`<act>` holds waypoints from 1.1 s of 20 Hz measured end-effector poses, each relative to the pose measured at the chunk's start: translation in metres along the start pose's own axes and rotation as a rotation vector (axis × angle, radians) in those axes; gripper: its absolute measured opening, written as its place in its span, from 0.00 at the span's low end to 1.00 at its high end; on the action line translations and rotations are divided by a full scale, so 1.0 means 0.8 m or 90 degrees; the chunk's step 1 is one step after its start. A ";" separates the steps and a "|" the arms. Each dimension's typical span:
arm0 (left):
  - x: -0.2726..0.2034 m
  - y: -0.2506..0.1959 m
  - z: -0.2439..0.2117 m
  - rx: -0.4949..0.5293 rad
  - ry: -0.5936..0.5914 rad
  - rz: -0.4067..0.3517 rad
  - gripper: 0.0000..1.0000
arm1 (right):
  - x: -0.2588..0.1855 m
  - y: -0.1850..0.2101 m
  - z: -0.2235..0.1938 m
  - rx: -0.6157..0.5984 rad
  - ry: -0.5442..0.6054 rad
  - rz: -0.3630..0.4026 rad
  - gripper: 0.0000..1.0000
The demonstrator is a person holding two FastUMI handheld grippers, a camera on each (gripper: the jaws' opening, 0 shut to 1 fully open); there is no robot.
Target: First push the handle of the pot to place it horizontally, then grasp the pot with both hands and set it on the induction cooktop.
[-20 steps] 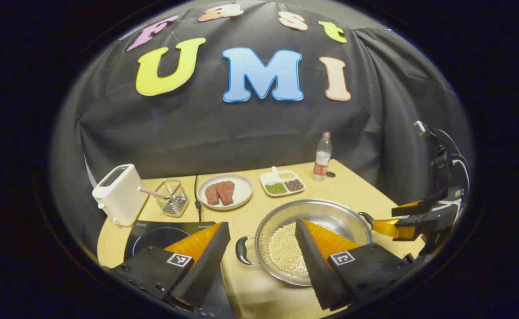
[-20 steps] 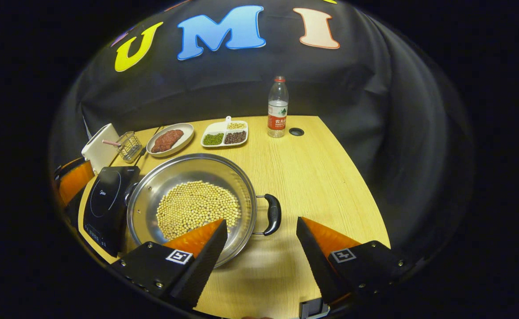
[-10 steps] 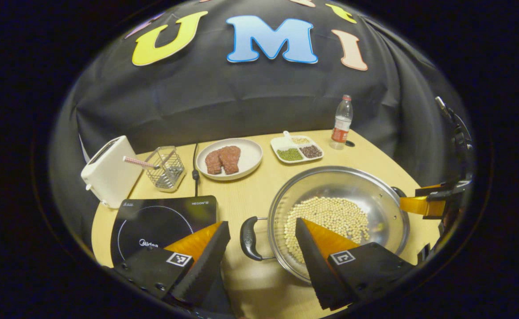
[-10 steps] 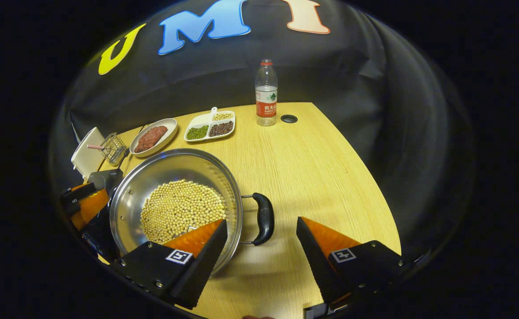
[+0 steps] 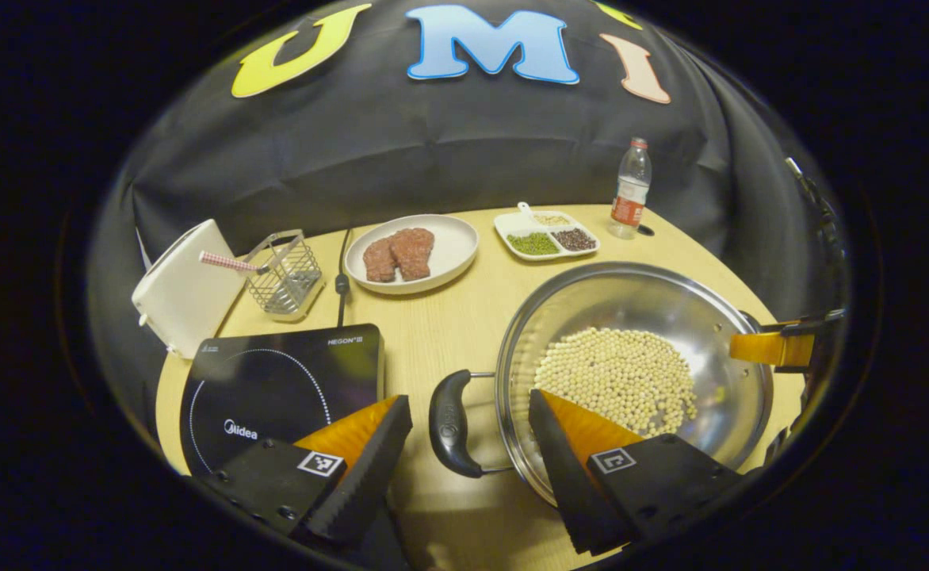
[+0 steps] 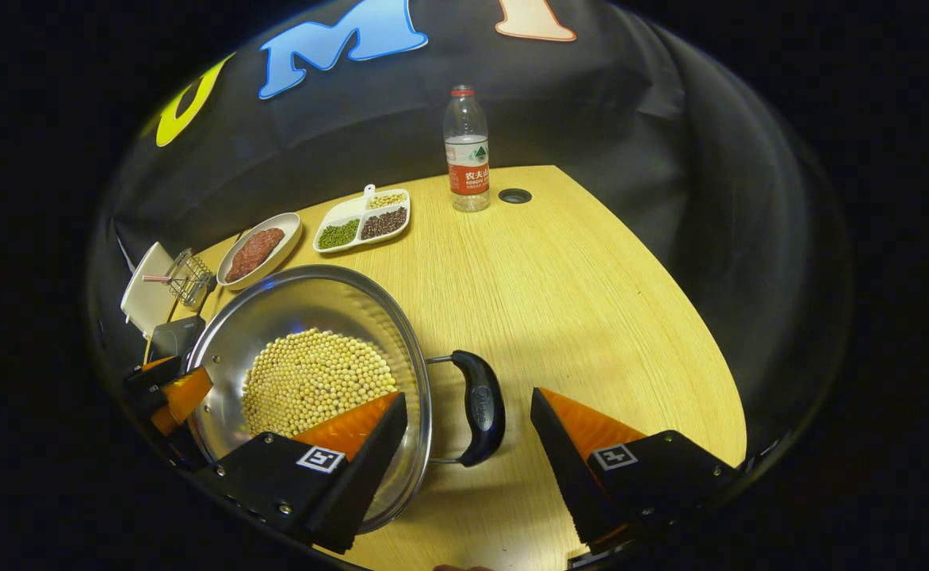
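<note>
A steel pot (image 5: 631, 289) holding soybeans (image 5: 619, 377) sits on the wooden table, right of the black induction cooktop (image 5: 274, 381). Its two black handles point left and right. My left gripper (image 5: 466, 400) is open, and the pot's left handle (image 5: 450, 420) lies in the gap between the fingers. In the right gripper view, the pot (image 6: 306, 297) is at the lower left. My right gripper (image 6: 468, 399) is open around the right handle (image 6: 482, 408). Neither handle is pinched. The right gripper (image 5: 777, 347) also appears beyond the pot's far side, and the left gripper (image 6: 171, 392) likewise.
Along the table's back stand a white toaster (image 5: 179, 285), a wire basket (image 5: 284, 270), a plate of meat (image 5: 441, 262), a divided dish of beans (image 5: 548, 235) and a water bottle (image 5: 629, 190). A cable (image 5: 342, 266) runs to the cooktop. Bare table (image 6: 575, 293) lies right of the pot.
Both grippers have come forward and down toward the pot. Each handle has gone from ahead of the fingertips to between them. The pot has stayed put.
</note>
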State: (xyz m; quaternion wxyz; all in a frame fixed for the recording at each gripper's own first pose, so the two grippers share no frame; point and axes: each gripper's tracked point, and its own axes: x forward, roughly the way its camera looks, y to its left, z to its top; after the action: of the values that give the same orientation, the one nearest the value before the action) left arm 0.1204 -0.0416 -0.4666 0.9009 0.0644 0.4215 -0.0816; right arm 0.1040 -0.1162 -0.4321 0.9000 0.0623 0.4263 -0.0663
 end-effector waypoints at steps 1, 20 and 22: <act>0.003 -0.003 -0.002 0.005 0.003 -0.004 0.98 | 0.003 0.000 0.000 0.001 0.000 -0.002 0.98; 0.015 0.000 -0.010 -0.019 0.032 0.001 0.66 | 0.025 0.015 -0.015 0.011 0.050 0.011 0.63; 0.014 0.001 -0.011 -0.023 0.032 0.003 0.66 | 0.021 0.016 -0.015 -0.005 0.049 0.012 0.63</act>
State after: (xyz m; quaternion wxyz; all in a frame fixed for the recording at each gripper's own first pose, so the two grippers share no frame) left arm 0.1216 -0.0400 -0.4807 0.8910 0.0511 0.4455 -0.0704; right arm 0.1076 -0.1024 -0.4516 0.8840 0.0652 0.4599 -0.0534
